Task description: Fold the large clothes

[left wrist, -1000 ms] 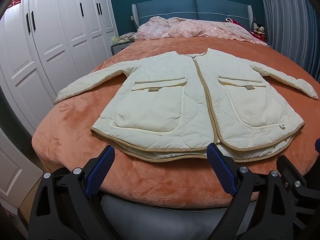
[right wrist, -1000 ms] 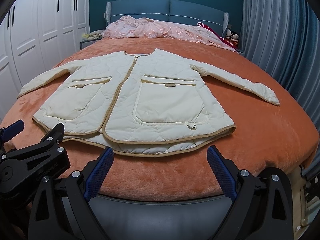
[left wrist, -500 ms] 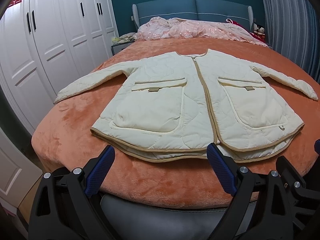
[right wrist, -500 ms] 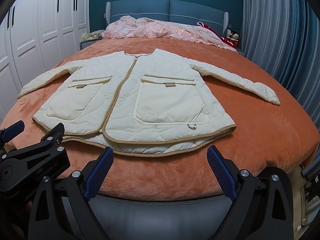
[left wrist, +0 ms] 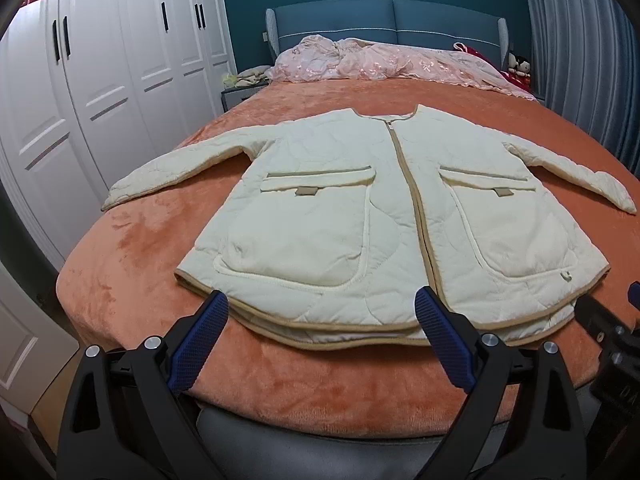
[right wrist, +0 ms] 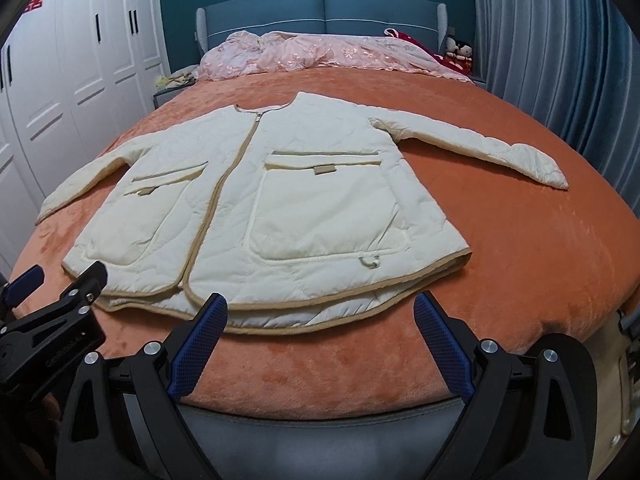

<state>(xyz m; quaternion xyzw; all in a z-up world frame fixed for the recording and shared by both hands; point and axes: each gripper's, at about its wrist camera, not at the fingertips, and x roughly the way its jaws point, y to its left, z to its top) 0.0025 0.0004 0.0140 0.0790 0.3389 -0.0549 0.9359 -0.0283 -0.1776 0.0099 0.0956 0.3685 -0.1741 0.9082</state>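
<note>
A cream quilted jacket (left wrist: 384, 216) with tan trim lies flat, front up and zipped, on the orange bedspread (left wrist: 132, 256), sleeves spread to both sides. It also shows in the right wrist view (right wrist: 280, 208). My left gripper (left wrist: 320, 308) is open and empty, hovering just before the hem's left half. My right gripper (right wrist: 320, 308) is open and empty, just before the hem's right half. The left gripper's body shows at the left edge of the right wrist view (right wrist: 52, 308); the right gripper's body shows at the right edge of the left wrist view (left wrist: 608, 332).
A pink quilt (left wrist: 384, 64) is bunched at the blue headboard (left wrist: 384, 20). White wardrobes (left wrist: 100, 92) stand left of the bed. Grey-blue curtains (right wrist: 560, 52) hang on the right. A nightstand (left wrist: 240, 92) sits at the bed's far left.
Both grippers have moved slightly forward toward the jacket's hem. The jacket has not moved.
</note>
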